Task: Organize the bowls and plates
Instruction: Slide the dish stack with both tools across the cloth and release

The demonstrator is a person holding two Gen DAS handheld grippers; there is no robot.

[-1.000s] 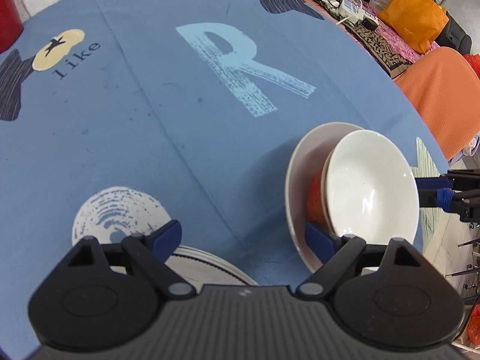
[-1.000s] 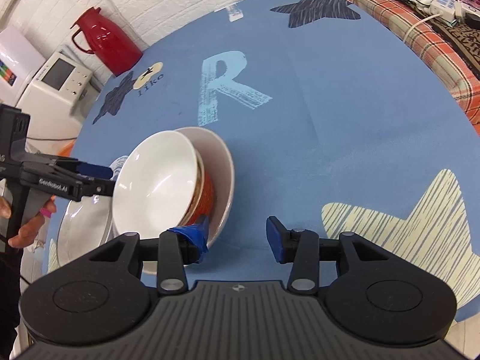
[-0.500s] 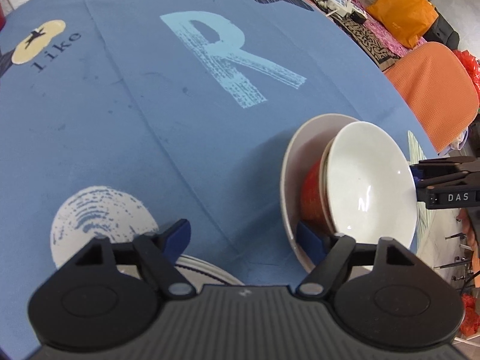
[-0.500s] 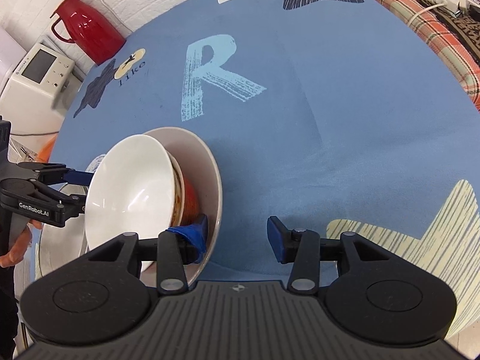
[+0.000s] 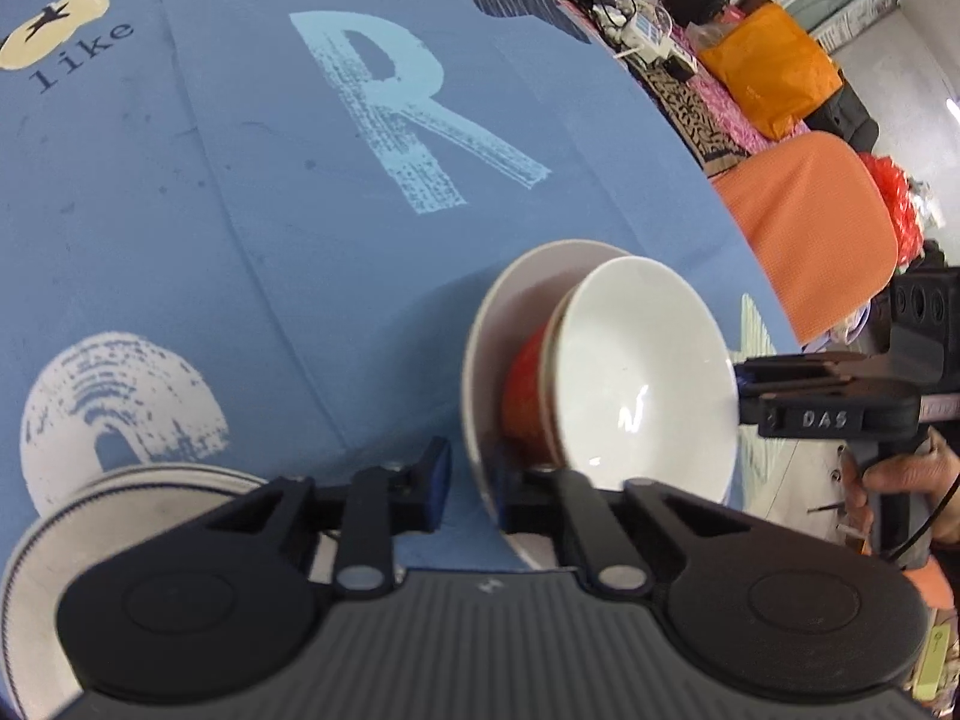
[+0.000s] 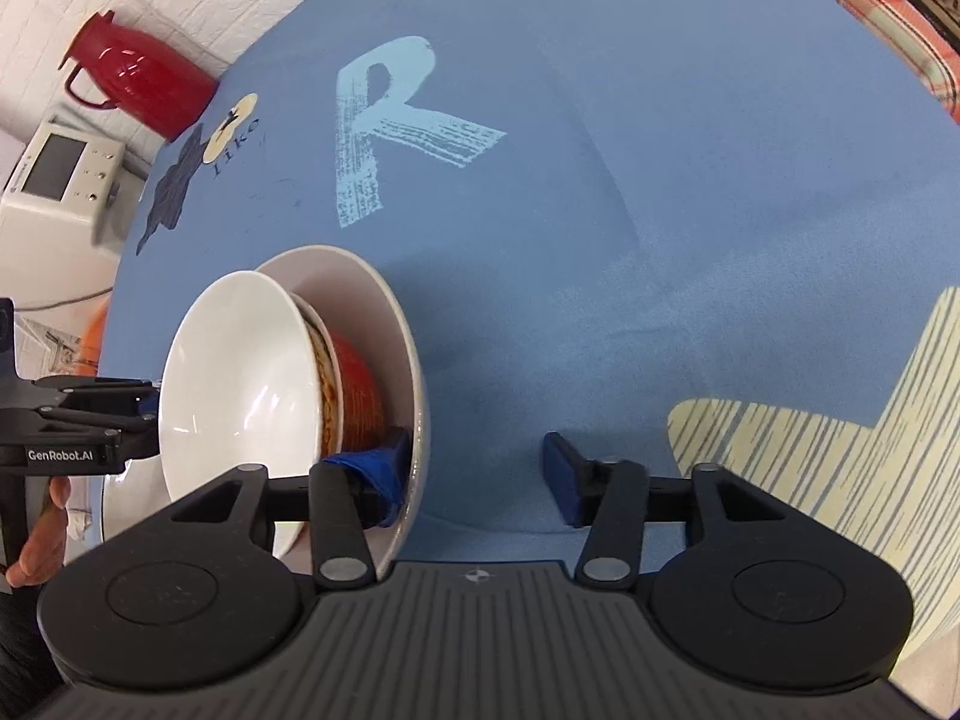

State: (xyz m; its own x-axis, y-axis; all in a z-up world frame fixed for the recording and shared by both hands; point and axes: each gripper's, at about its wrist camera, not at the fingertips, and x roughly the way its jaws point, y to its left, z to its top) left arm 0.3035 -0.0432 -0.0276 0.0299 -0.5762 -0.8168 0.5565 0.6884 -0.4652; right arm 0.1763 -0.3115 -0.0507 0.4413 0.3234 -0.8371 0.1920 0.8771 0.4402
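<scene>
Three nested dishes [image 5: 648,372] tipped on edge, left gripper [image 5: 471,489] pinching plate rim [image 5: 480,324], right gripper [image 6: 474,480] closing.

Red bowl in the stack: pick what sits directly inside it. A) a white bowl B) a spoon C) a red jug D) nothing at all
A: the white bowl is nested in the red bowl, which itself sits in the plate.
</scene>
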